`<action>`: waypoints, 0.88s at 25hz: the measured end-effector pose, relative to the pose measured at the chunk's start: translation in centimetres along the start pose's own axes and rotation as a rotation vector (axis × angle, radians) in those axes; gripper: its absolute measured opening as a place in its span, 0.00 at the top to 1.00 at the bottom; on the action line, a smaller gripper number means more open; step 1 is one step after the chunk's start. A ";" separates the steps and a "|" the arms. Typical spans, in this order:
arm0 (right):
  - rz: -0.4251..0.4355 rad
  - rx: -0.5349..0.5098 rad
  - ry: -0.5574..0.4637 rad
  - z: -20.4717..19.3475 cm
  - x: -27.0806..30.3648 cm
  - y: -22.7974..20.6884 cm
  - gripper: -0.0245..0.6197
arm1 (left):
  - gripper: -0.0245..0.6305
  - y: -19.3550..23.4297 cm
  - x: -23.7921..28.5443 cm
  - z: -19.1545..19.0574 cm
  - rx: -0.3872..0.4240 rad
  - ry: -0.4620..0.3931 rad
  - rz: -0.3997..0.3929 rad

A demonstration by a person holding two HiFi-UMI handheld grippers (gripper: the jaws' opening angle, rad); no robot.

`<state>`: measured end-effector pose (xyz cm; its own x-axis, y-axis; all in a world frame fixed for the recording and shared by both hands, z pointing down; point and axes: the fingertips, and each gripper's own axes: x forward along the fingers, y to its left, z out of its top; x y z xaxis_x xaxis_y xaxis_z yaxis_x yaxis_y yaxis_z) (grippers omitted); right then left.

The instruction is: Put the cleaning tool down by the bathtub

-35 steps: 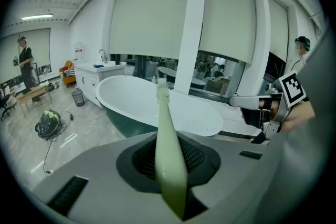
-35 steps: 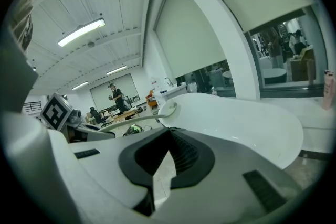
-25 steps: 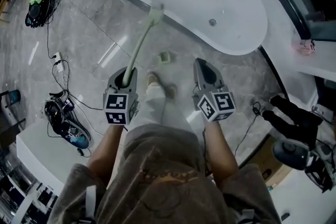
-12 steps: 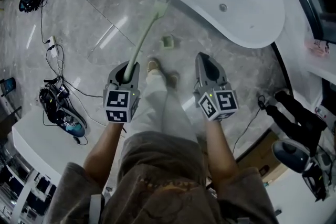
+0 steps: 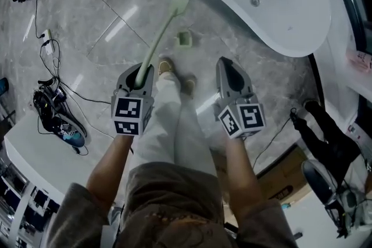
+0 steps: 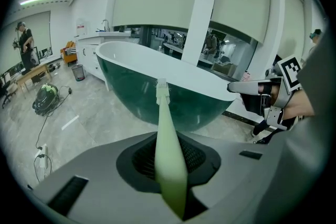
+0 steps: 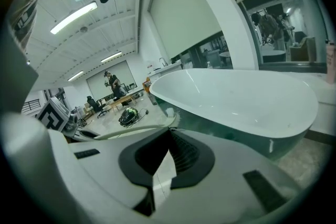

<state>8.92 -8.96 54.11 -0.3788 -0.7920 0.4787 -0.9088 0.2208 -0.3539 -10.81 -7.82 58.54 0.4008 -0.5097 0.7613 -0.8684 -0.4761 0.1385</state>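
Both bare forearms reach forward and down, one on each side of the person's legs, and the marker cubes face the head camera. The left tool [image 5: 140,74] points up-frame toward the bathtub [image 5: 279,14], and its jaws are clamped on the pale green handle of the long-handled brush [image 5: 160,38]. The brush slants up and to the right, clear of the floor [image 5: 99,14]. Its white head ends just short of the tub's outer wall in the head view. In the left gripper view the head overlaps the dark green wall just under the rim; I cannot tell whether it touches. The right tool [image 5: 227,65] is level with the left one and well apart from it. Its jaws stand slightly apart with nothing between them.

The tub's curved edge sweeps across the upper right of the frame. A small green square piece [image 5: 184,39] lies on the floor just right of the brush, near the tub. Bare grey floor opens to the upper left, and cables [image 5: 49,58] run along the left edge.
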 end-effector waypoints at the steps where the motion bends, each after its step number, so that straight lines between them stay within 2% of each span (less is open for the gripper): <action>1: 0.000 0.002 0.000 -0.4 0.2 -0.2 0.96 | 0.86 0.1 0.5 -0.3 0.000 0.001 -0.002; 11: 0.001 -0.004 0.031 -3.0 1.9 -0.7 0.96 | 0.86 1.4 6.0 -2.6 -0.045 0.049 0.000; 22: 0.006 0.016 0.065 -4.4 2.1 -0.7 0.96 | 0.86 0.5 11.7 -5.5 -0.148 0.152 -0.013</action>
<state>7.96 -8.26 58.89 -0.3956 -0.7518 0.5275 -0.9036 0.2160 -0.3699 -8.19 -10.09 70.97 0.3735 -0.3844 0.8442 -0.9012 -0.3660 0.2321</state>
